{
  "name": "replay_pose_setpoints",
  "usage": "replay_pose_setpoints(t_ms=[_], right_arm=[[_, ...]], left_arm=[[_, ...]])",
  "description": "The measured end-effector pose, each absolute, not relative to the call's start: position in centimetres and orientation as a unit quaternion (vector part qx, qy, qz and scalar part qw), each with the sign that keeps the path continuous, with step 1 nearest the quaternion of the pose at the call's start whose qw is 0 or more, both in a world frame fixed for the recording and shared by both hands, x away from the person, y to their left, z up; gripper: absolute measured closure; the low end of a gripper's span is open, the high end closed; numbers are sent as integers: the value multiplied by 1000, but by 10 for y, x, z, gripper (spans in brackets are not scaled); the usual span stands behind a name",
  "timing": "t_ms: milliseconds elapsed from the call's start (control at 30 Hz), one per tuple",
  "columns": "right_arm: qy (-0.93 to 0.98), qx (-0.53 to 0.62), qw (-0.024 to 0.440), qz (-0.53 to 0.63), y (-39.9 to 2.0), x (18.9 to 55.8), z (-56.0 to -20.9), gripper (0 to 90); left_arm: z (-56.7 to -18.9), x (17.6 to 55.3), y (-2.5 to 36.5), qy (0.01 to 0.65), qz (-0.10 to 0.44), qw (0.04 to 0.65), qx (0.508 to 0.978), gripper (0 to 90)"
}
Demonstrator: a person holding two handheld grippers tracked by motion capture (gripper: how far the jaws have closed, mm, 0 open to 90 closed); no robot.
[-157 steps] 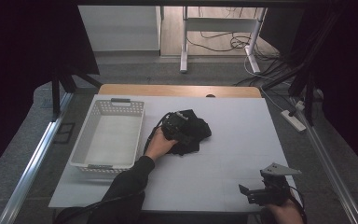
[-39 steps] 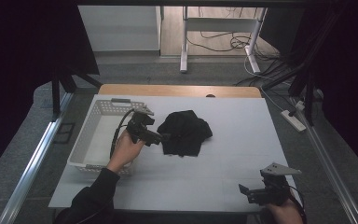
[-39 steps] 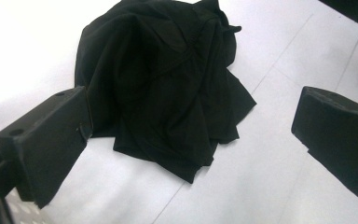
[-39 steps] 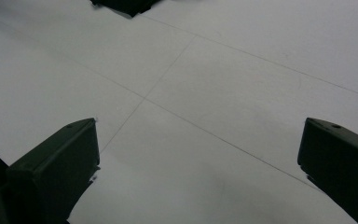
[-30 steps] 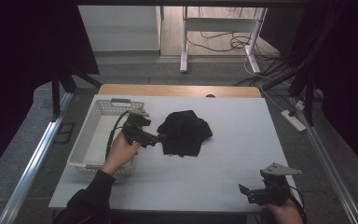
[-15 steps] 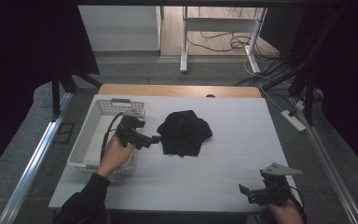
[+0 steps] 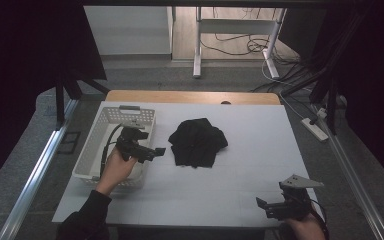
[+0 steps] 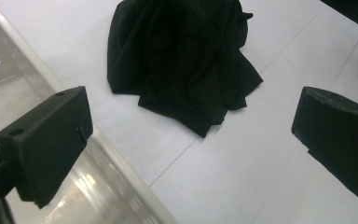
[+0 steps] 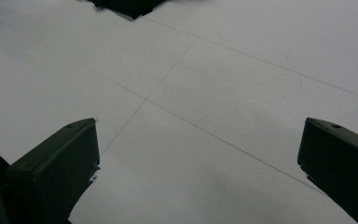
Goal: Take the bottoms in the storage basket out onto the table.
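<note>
left gripper [image 7: 156, 151] wide open over basket [image 7: 96, 150] rim, empty, aimed at black cloth [image 7: 198, 141] crumpled mid-table just beside basket. best pinched at thick bunched middle. right gripper [image 7: 263, 205] open too, parked at near edge.

This looks like a lab or recording workspace: a white-topped table with a wooden far edge [image 7: 190, 96] stands on grey carpet, hemmed by black curtains [image 7: 25, 55] and aluminium frame rails [image 7: 40, 170]. Loose black cables [image 7: 240, 46] trail over the floor beyond (a white power strip [image 7: 312, 129] lies at the right), beside a white desk frame [image 7: 235, 25]
</note>
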State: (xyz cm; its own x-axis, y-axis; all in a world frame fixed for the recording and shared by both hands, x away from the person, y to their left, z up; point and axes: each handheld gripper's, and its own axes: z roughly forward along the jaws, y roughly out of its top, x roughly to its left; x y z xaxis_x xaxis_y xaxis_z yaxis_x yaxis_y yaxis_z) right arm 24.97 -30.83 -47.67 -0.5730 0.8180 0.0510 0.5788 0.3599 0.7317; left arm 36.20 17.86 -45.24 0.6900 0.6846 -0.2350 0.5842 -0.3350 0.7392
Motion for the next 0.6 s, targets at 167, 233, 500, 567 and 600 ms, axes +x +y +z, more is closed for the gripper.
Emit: replay_pose_setpoints(t_ms=[167, 233, 500, 567, 600], right_arm=[[808, 432, 164, 365, -308, 250, -477, 0], [808, 432, 164, 365, -308, 250, -477, 0], [808, 432, 164, 364, -308, 250, -477, 0], [808, 432, 164, 365, -308, 250, -477, 0], [808, 432, 164, 365, -308, 250, -477, 0]], left_arm=[[-453, 358, 183, 393, 59, 425, 813, 0], [-452, 356, 185, 395, 60, 426, 812, 0], [-452, 347, 193, 400, 61, 428, 808, 0], [-452, 344, 195, 401, 62, 429, 807, 0], [-452, 343, 197, 403, 63, 429, 806, 0]])
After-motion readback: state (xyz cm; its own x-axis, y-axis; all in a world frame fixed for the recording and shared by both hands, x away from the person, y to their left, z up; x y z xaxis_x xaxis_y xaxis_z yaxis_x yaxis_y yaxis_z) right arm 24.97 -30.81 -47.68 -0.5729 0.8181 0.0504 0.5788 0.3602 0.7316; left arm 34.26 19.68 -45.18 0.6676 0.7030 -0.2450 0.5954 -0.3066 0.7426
